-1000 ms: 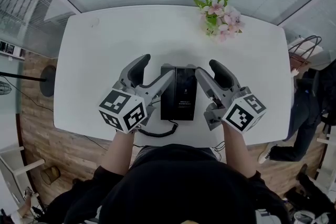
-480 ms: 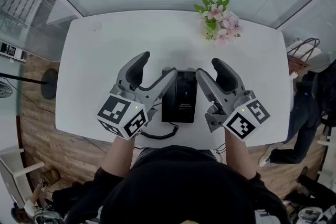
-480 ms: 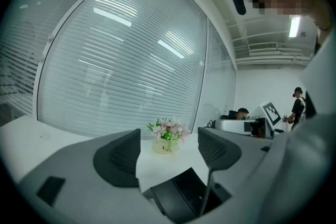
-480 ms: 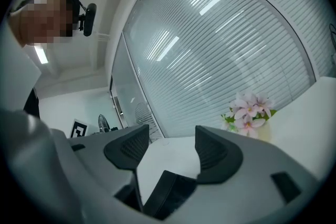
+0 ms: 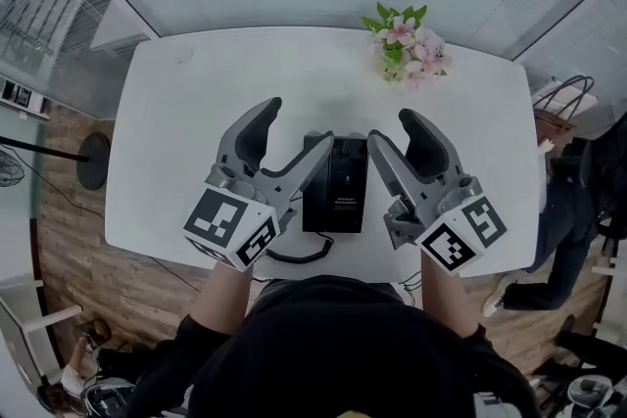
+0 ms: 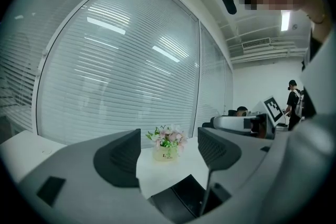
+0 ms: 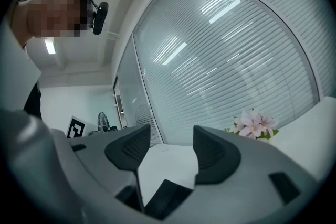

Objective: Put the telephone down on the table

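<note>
The black telephone (image 5: pixel 335 183) lies flat on the white table (image 5: pixel 176 142), near the front edge, and its curly cord (image 5: pixel 299 255) loops off the front. My left gripper (image 5: pixel 290 134) stands open just left of the phone, with nothing between its fingers. On the phone's right side my right gripper (image 5: pixel 399 134) is open and empty too. Both point away from me and tilt upward. In the left gripper view the phone (image 6: pixel 181 199) shows low, beneath the open left gripper (image 6: pixel 169 152). The right gripper view has the phone (image 7: pixel 165 195) below the open right gripper (image 7: pixel 169 150).
A small pot of pink flowers (image 5: pixel 407 36) stands at the table's far edge, right of centre. Glass walls with blinds run behind the table. A handbag (image 5: pixel 560 108) and a person (image 5: pixel 578 201) are at the right, on the wooden floor.
Both grippers stay open on either side of the phone, about where they were. The head view has shifted slightly, so the table sits a little lower in the frame.
</note>
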`<state>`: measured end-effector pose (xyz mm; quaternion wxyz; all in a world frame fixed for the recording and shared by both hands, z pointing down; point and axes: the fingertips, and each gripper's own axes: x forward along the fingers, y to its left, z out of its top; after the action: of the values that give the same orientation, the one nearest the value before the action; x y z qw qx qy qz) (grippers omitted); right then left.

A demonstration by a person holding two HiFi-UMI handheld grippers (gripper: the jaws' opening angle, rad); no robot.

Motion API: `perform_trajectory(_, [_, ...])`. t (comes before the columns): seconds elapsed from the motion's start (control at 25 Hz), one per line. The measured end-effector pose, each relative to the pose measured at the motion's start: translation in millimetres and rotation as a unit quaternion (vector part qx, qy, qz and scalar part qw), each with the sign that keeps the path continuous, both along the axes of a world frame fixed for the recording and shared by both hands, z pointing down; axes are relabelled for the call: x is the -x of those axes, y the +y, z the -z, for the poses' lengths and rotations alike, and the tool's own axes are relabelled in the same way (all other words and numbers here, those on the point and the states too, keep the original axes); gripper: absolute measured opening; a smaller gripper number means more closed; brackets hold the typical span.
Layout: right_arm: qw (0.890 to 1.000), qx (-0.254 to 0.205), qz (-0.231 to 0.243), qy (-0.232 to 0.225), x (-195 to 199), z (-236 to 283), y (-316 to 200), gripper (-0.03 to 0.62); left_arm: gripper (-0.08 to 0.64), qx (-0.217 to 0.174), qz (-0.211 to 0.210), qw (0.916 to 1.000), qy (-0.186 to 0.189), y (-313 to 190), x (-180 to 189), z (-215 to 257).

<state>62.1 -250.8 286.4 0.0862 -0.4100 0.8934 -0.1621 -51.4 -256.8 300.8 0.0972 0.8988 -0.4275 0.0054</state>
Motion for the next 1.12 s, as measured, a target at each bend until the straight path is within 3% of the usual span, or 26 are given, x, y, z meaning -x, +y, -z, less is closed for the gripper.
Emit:
perform_trajectory(0.16, [1.000,-0.013,-0.003,0.006,0.5,7.8,1.9,0.235,0.337,-0.010,-0.002,0.9999,-0.010,2.5,-1.8,8.1])
perform_trajectory(1.12, [0.999,-0.048,0.002,0.020,8.6,21.6,11.4,0.047,0.055,-0.039,0.020,0.9990,-0.009,8.6,3.4,24.8])
